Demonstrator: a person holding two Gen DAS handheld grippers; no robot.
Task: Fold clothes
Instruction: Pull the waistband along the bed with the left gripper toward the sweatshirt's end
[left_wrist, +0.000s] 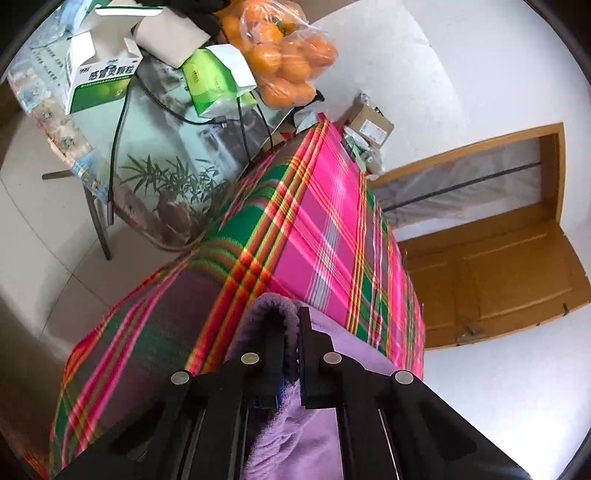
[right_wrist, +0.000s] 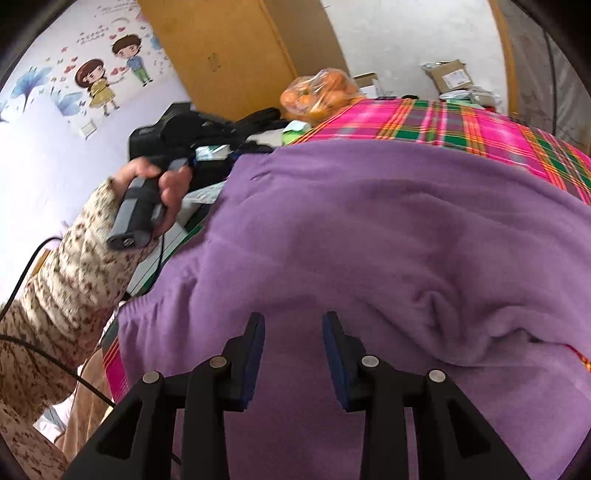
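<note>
A purple fleece garment lies spread over the pink and green plaid cloth that covers the table. My left gripper is shut on a folded edge of the purple garment, lifted above the plaid cloth. My right gripper hangs open just above the near part of the garment, nothing between its fingers. In the right wrist view a person's hand in a speckled sleeve holds the left gripper's grey handle at the garment's left edge.
A glass-topped side table carries boxes, a green packet, cables and a bag of oranges. A cardboard parcel sits at the table's far end. A wooden door lies beyond. Black bags lie left of the garment.
</note>
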